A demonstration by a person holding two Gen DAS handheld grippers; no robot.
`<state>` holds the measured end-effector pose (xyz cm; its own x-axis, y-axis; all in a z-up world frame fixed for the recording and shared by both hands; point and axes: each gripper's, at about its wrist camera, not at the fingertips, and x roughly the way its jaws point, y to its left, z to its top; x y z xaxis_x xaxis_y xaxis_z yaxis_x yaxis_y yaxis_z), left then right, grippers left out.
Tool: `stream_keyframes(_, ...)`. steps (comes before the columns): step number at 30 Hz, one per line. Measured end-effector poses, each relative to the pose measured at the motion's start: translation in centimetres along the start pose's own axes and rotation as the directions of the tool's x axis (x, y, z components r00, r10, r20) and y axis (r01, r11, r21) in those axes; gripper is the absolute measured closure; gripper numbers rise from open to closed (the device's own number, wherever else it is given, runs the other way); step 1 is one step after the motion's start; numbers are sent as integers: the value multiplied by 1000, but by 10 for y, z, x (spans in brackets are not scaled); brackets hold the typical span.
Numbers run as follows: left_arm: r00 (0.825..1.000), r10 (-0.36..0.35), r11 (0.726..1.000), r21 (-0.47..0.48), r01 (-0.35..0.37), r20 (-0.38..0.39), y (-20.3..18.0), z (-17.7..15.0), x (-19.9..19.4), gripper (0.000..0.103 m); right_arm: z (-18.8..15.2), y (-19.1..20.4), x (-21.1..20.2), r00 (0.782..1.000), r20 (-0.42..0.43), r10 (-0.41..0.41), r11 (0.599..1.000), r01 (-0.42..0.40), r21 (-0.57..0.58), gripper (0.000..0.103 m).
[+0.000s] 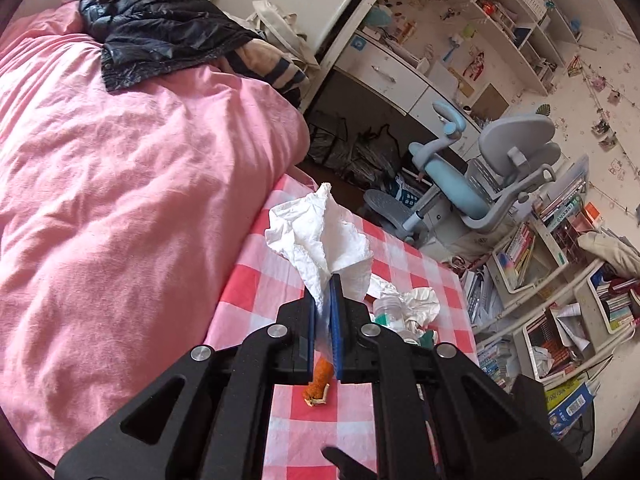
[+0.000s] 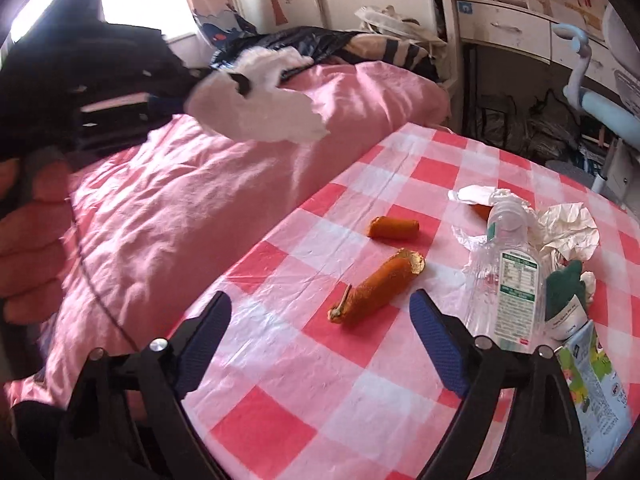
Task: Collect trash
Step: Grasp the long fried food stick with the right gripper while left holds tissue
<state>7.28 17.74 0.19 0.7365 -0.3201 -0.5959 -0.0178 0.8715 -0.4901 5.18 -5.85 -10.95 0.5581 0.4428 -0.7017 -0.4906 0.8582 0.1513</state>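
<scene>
My left gripper [image 1: 326, 284] is shut on a crumpled white tissue [image 1: 320, 232] and holds it above the pink checked table [image 1: 248, 296]; the tissue also shows in the right wrist view [image 2: 260, 116], up at the left over the bed. My right gripper [image 2: 320, 312] is open and empty, low over the table, with a long orange peel [image 2: 376, 288] lying between its fingers. A second, shorter peel [image 2: 394, 227] lies beyond. A clear plastic bottle [image 2: 508, 280], crumpled paper [image 2: 568, 228], a green wrapper [image 2: 564, 300] and a carton [image 2: 592, 392] lie at the right.
A bed with a pink duvet [image 1: 120, 184] borders the table's left side, with a dark jacket [image 1: 160, 36] on it. A blue-grey desk chair [image 1: 492, 172], a desk and cluttered bookshelves [image 1: 560, 280] stand beyond the table.
</scene>
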Motion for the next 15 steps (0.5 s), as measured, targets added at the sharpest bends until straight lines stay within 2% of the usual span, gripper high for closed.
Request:
stream_keyframes(3,1000,-6,1000,-5,6,8,3,4,-1,96,5,0,26,994,-39,-103,995,103,10,21)
stream_keyframes(7,1000,-2,1000,12,2,10,0,4,-1,96,4,2,49,963,-71,-258,965,254,-72,21)
stream_keyframes(11,1000,-12,1000,23,12,14,-3,4,-2,96,0,4,56,948,-104,-301,943,279,-184,22)
stream_keyframes(13,1000,-21,1000,19,21,16,-3,5,-3,96,2,1,56,953,-121,-278,945,249,-211,23)
stream_keyframes(15,1000,-25,1000,17,25,17,-3,5,-4,96,6,3,60,956,-155,-249,949,209,-237,29)
